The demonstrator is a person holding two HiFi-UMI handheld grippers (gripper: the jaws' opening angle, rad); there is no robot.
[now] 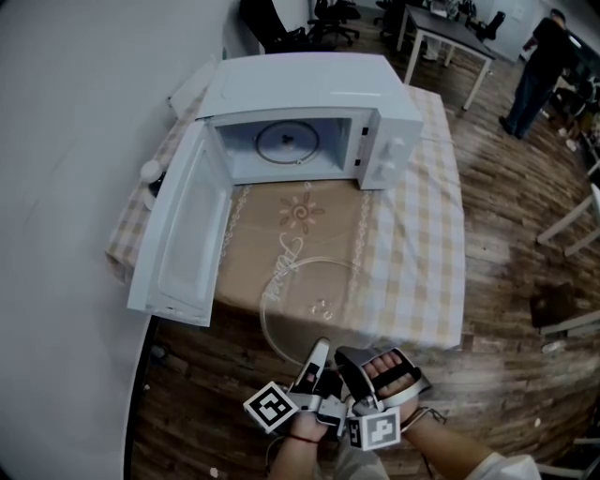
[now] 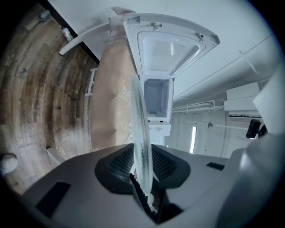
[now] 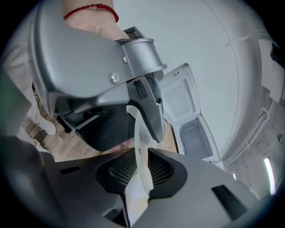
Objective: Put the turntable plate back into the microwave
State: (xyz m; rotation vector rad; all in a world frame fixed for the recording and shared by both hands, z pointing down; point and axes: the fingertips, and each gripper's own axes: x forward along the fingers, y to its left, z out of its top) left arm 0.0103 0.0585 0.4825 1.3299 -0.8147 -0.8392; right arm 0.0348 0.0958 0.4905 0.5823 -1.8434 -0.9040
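Observation:
The clear glass turntable plate [image 1: 314,302] hangs flat over the near edge of the table, held by its near rim. My left gripper [image 1: 321,349] and right gripper [image 1: 353,364] sit side by side, both shut on that rim. The white microwave [image 1: 309,117] stands at the far end with its door [image 1: 183,230] swung open to the left; a roller ring [image 1: 288,142] lies on its floor. In the left gripper view the plate [image 2: 141,129] runs edge-on out of my gripper [image 2: 142,168] toward the microwave [image 2: 156,98]. In the right gripper view the plate [image 3: 141,153] is clamped in my gripper [image 3: 141,173], with the left gripper [image 3: 129,84] just above.
The table [image 1: 422,244] wears a checked cloth with a tan middle panel. The open door juts over the table's left edge, beside a grey wall [image 1: 66,187]. Wooden floor lies to the right; a person [image 1: 544,61] stands by desks [image 1: 450,28] at the back right.

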